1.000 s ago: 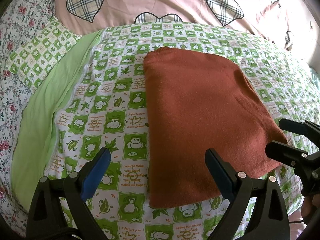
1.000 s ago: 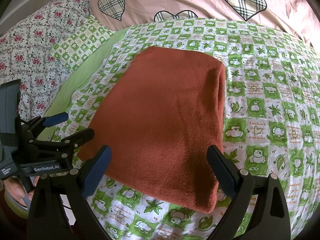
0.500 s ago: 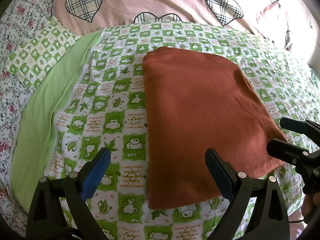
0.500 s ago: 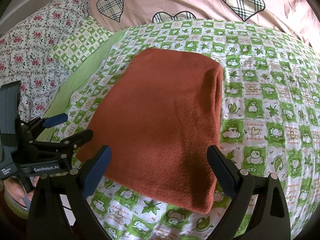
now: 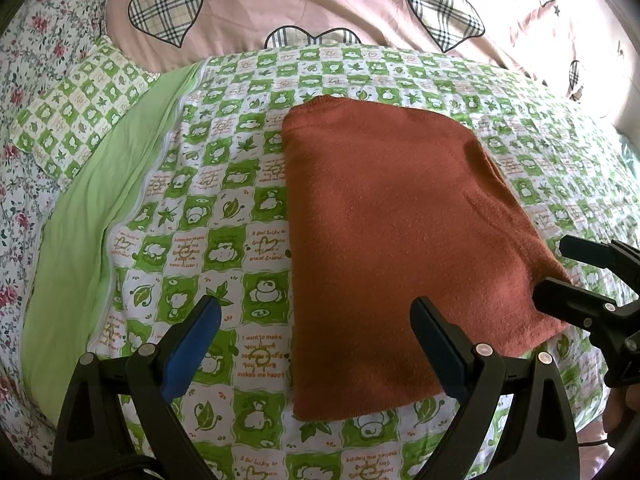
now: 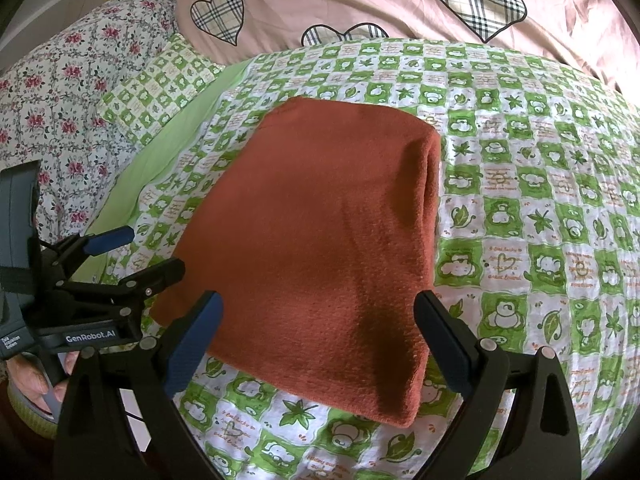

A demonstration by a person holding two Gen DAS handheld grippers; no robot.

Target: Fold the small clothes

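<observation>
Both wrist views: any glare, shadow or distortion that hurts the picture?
Left wrist view: fisheye bends the green checked quilt, black vignette in the corners, pink heart cover washed out at upper right. Right wrist view: same curvature, blown-out right edge, soft shadow on the rust garment's near end; cloth stays sharp.

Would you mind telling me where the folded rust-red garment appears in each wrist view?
Left wrist: rust-red garment right of centre, flat on the green checked quilt.
Right wrist: garment central, thick fold on its right.
Shared landmark: half-hidden plaid heart.
</observation>
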